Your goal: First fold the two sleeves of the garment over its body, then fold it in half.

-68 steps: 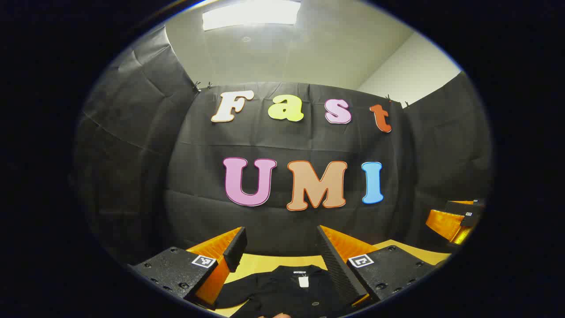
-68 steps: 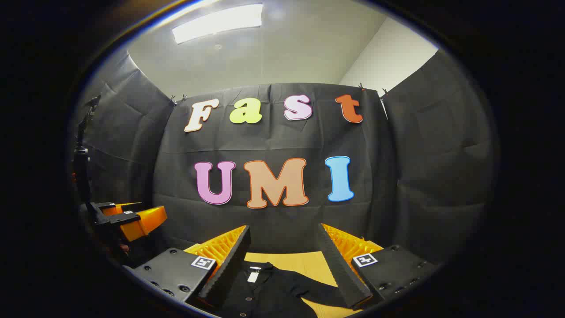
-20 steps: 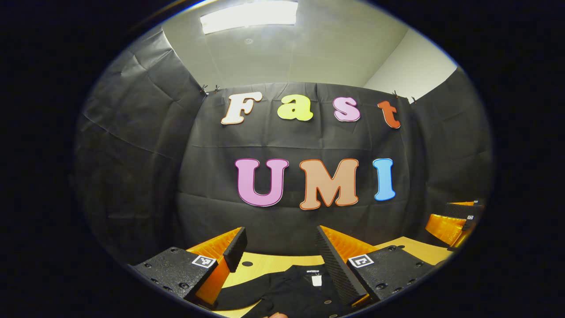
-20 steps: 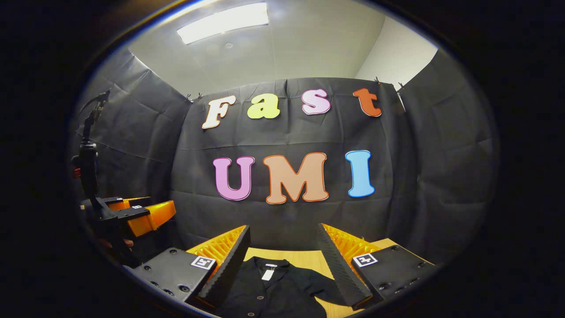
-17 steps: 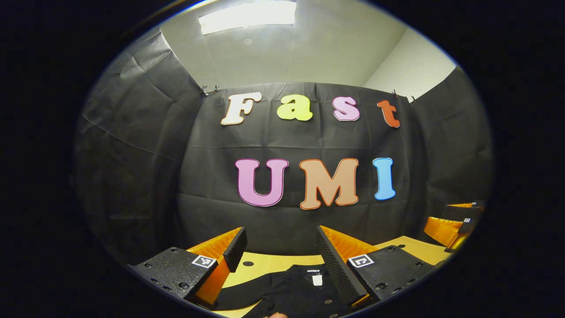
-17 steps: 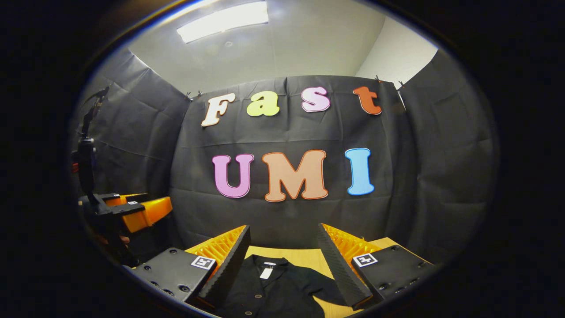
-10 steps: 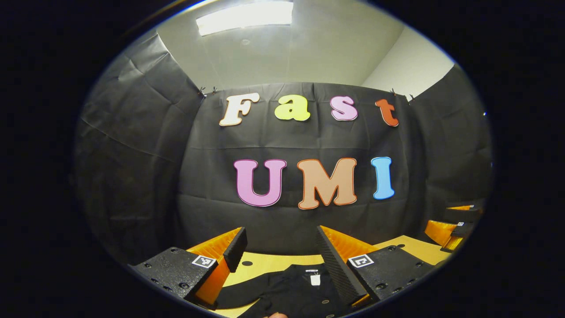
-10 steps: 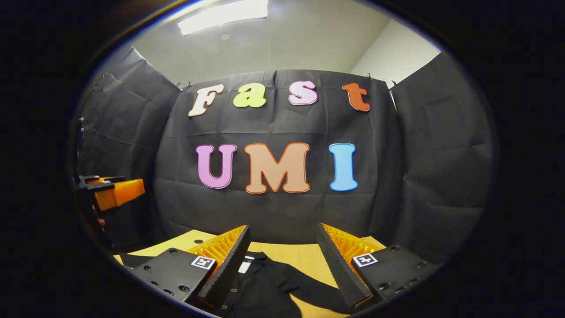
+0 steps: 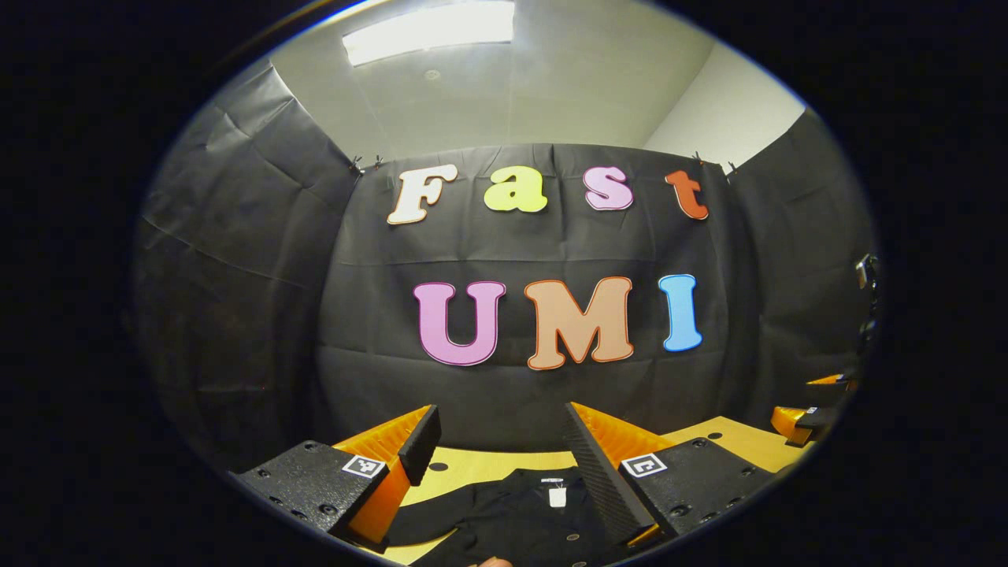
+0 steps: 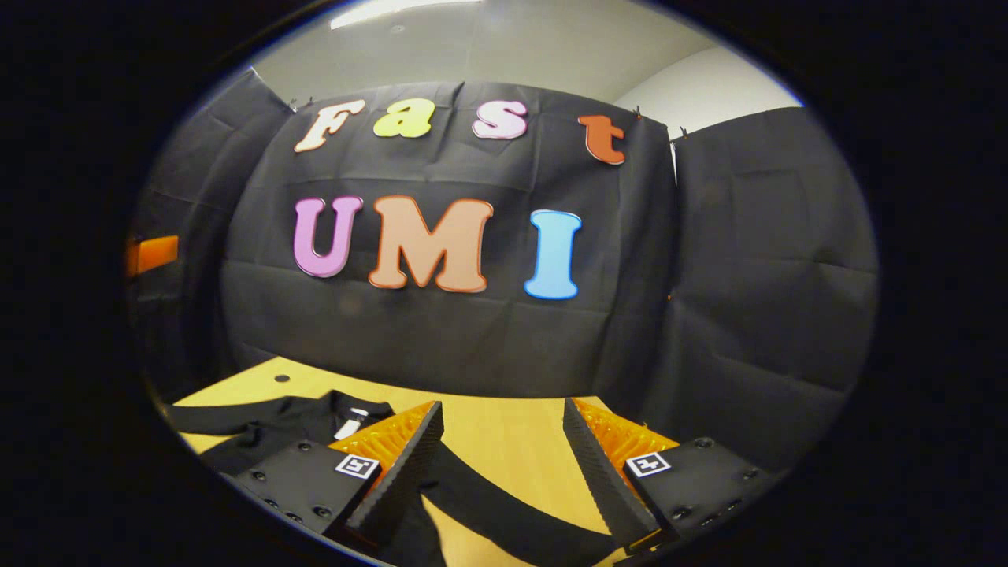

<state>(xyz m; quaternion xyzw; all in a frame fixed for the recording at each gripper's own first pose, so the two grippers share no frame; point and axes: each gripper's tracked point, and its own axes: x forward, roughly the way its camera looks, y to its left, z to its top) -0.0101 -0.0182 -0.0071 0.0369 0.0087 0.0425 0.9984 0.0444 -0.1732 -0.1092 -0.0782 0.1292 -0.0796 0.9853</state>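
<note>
Nothing legible here: small white tag (image 9: 557,497) at the black garment (image 9: 512,520) collar too tiny to read; square black-and-white markers (image 10: 355,465) on gripper bodies carry patterns, no words.

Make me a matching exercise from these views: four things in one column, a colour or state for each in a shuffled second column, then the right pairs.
Things:
1. garment
2. table
3. collar tag
4. right claw

Colour or state:
A. white
B. open
C. black
D. light wood

Pairs: 1-C; 2-D; 3-A; 4-B
</note>
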